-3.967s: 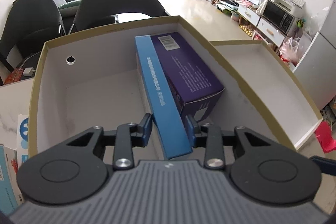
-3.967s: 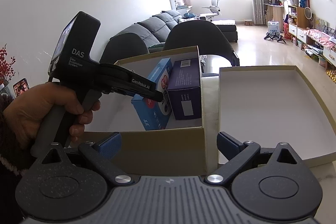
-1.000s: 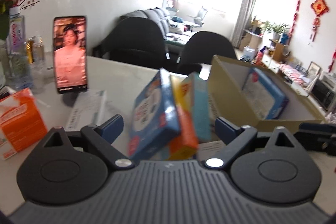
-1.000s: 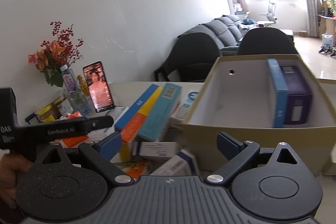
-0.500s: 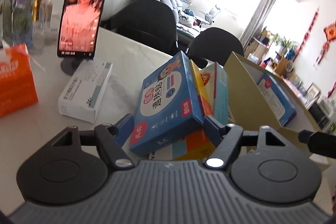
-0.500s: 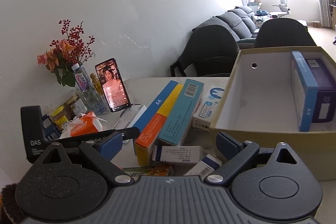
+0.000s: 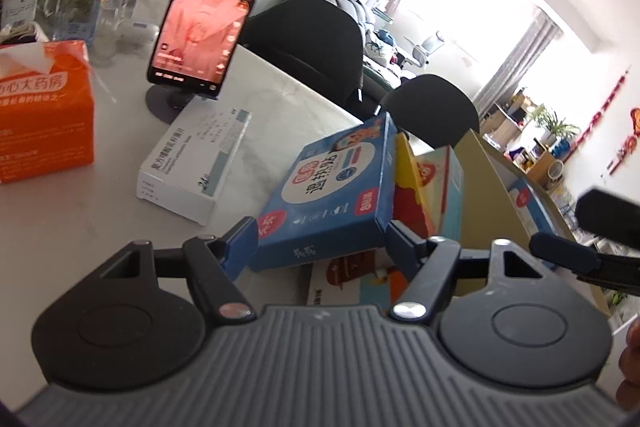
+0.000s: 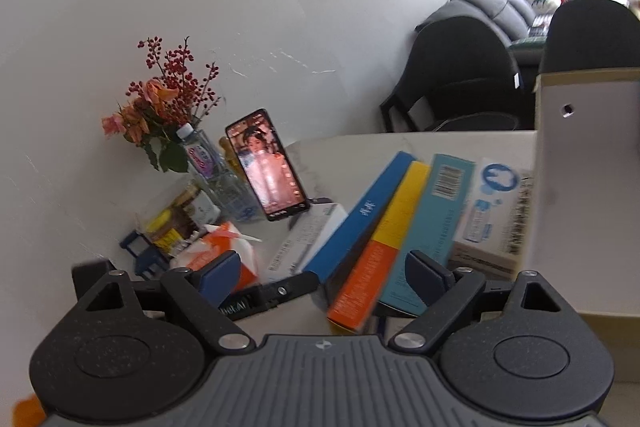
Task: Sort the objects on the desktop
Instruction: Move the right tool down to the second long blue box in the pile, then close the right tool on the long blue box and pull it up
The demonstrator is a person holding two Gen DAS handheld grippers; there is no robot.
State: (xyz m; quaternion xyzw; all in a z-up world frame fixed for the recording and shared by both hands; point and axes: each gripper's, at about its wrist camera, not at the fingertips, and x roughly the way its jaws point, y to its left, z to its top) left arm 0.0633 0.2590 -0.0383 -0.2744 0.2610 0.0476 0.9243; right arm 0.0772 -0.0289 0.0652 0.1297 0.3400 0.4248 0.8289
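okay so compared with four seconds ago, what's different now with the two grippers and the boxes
The left hand-held gripper left the cardboard box, swung over to the leaning boxes on the table, and its jaws have just closed around the blue box, both pads at its sides. The right hand-held gripper turned from the cardboard box to that same pile, narrowing slightly but gripping nothing. The phone and white box stayed put.

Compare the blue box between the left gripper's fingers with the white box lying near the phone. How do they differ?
The blue box is tilted, leaning on the yellow-orange box beside it; the white box lies flat on the table. The blue box sits between the left hand-held gripper fingers; the white box lies apart, untouched. The blue box looks wider. Both are flat printed cartons.
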